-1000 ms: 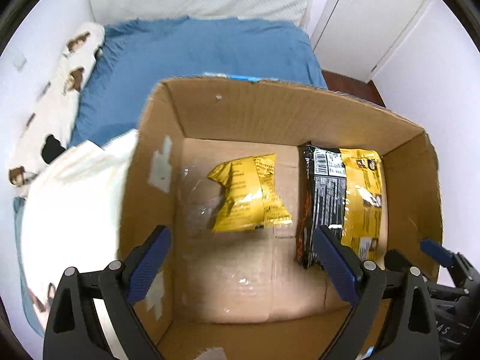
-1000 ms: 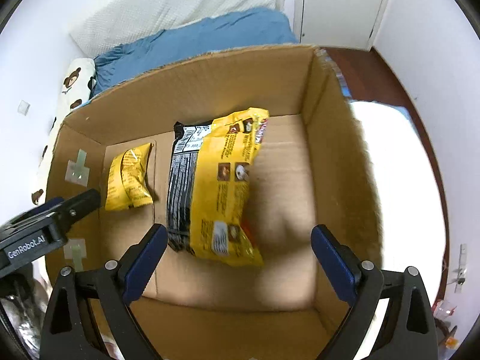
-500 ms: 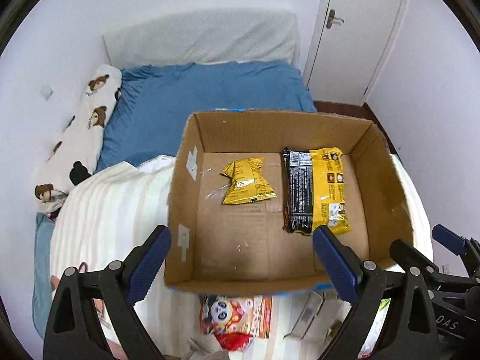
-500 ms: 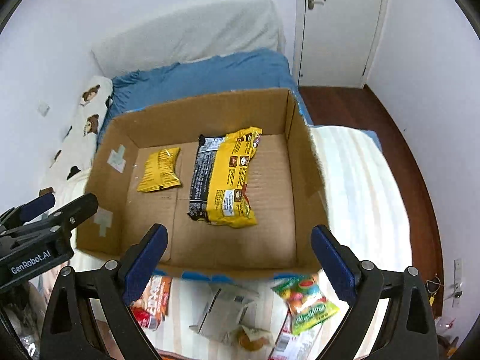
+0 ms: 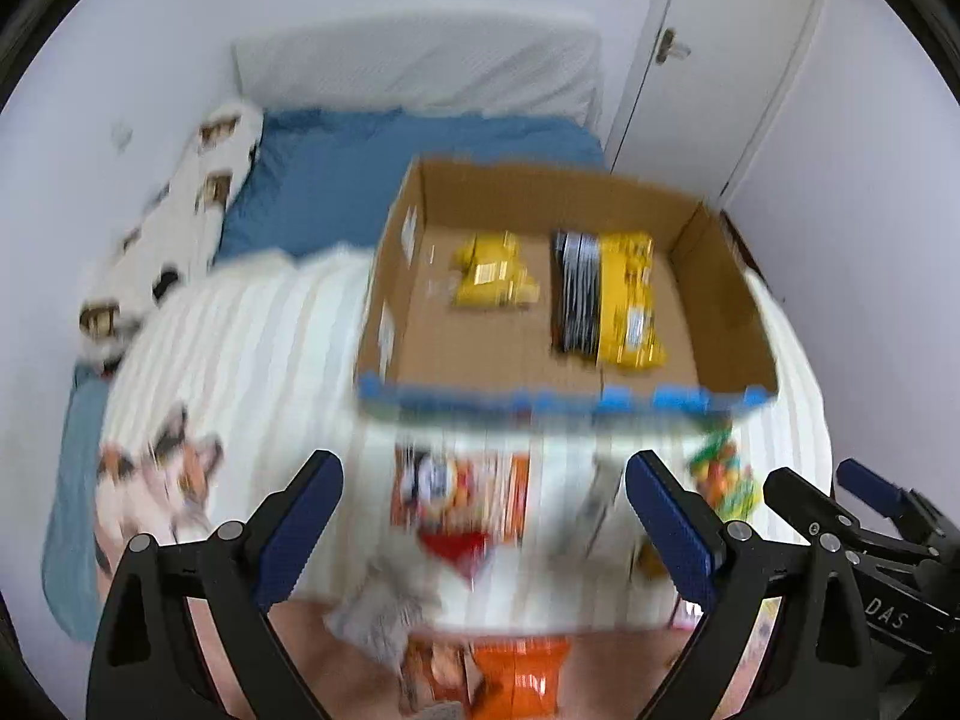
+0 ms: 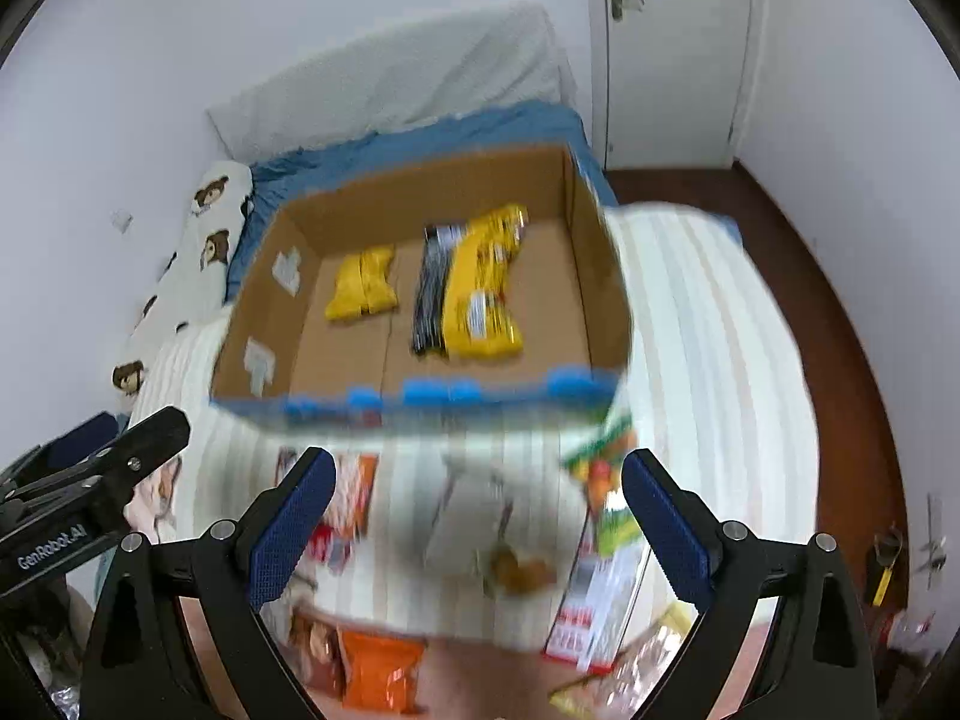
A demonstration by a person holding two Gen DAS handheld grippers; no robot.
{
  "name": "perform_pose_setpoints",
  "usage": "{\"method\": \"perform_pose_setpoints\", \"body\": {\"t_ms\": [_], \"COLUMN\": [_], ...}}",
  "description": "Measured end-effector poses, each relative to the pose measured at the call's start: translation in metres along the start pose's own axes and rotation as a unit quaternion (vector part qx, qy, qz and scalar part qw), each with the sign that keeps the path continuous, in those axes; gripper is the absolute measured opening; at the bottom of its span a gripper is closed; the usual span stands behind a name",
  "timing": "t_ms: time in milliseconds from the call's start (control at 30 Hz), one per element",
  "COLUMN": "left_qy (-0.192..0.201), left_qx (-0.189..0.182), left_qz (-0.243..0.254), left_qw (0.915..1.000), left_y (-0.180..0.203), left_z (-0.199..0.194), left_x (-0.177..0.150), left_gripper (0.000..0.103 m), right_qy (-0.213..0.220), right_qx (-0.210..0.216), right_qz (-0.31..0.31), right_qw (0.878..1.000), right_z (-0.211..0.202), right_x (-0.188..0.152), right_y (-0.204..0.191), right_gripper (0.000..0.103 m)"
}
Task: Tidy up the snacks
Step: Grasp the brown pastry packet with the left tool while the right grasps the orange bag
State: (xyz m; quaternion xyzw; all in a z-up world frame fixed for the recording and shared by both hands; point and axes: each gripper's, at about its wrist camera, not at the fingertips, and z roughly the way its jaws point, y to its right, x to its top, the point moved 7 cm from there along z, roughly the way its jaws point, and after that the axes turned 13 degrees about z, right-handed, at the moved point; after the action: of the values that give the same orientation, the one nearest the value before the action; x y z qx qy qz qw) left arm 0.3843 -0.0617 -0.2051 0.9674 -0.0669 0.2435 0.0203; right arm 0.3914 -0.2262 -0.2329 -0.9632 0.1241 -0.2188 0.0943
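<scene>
An open cardboard box [image 5: 723,306] [image 6: 600,276] sits on a striped white blanket on the bed. Inside lie a small yellow snack bag [image 5: 495,276] [image 6: 363,291] and a larger yellow-and-black bag [image 5: 606,300] [image 6: 468,294]. Loose snacks lie in front of the box: a red-and-white panda packet [image 5: 459,492], a green candy bag [image 5: 723,471] [image 6: 603,468] and an orange bag [image 5: 516,678] [image 6: 384,675]. My left gripper [image 5: 483,525] and right gripper [image 6: 477,522] both stand open and empty above these loose snacks, short of the box. The picture is blurred.
Beyond the box are a blue sheet [image 5: 360,174], a bear-print pillow [image 5: 198,198] and a white headboard cushion [image 5: 420,66]. A white door [image 6: 666,48] and brown floor [image 6: 840,348] lie to the right. The right gripper's body [image 5: 870,546] shows beside the left one.
Both grippers have pulled back and up out of the box, still open. The box has shrunk in view and the loose snacks in front of it have come into sight.
</scene>
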Motion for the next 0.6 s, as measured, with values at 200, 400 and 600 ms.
{"method": "perform_pose_setpoints", "body": {"t_ms": [200, 400, 600], "left_qy": [-0.113, -0.197, -0.243], "left_qx": [0.008, 0.005, -0.042], "left_qz": [-0.007, -0.016, -0.037], "left_qw": [0.9935, 0.9802, 0.9684], "left_y": [-0.008, -0.017, -0.007], "left_z": [0.052, 0.1, 0.143], "left_x": [-0.102, -0.178, -0.211], "left_gripper": [0.097, 0.097, 0.055], "right_qy": [-0.113, -0.213, -0.248], "right_qx": [0.012, 0.048, 0.061], "right_qz": [0.038, 0.071, 0.089], "right_qw": [0.993, 0.973, 0.963], "right_z": [0.041, 0.082, 0.097], "right_x": [-0.092, -0.168, -0.19], "right_y": [0.024, 0.018, 0.01], "right_gripper": [0.098, 0.098, 0.089]}}
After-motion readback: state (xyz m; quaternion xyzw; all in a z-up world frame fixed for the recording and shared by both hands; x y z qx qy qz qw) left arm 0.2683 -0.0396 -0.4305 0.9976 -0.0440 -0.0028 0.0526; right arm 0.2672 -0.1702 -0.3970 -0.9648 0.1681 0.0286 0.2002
